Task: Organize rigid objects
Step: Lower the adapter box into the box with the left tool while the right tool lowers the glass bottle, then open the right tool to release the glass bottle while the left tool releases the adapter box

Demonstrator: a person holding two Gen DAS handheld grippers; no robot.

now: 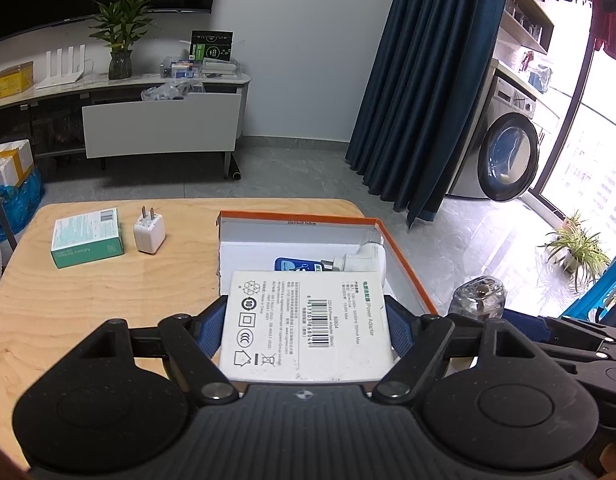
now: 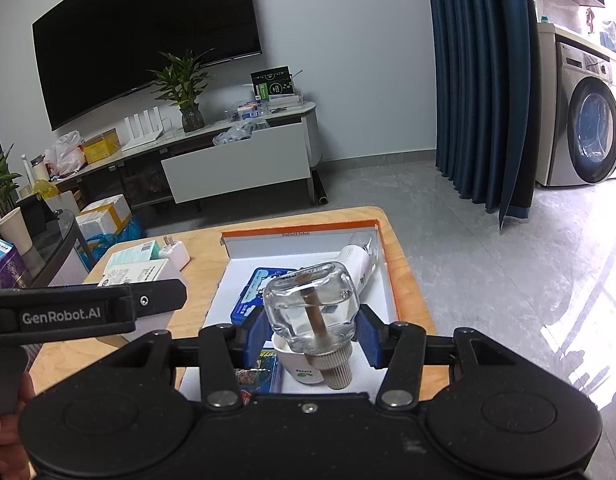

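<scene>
My left gripper [image 1: 305, 312] is shut on a white power adapter box [image 1: 308, 324] and holds it over the near part of the orange-rimmed cardboard box [image 1: 404, 264]. My right gripper [image 2: 310, 330] is shut on a clear glass bottle [image 2: 310, 304], cap toward the camera, above the same cardboard box [image 2: 384, 268]; the bottle also shows in the left wrist view [image 1: 478, 296]. Inside the cardboard box lie a blue pack [image 2: 251, 292], a white tube [image 2: 358, 260] and a white cup [image 2: 297, 364]. A green box [image 1: 87, 238] and a white plug charger [image 1: 149, 234] stand on the wooden table [image 1: 107, 312] at the left.
The table's far edge meets grey floor. A TV stand [image 1: 163, 128] with a plant [image 1: 121, 36] and clutter stands by the back wall. A blue curtain [image 1: 428, 80] and a washing machine [image 1: 504, 148] are at the right. The left gripper's arm [image 2: 79, 314] crosses the right wrist view.
</scene>
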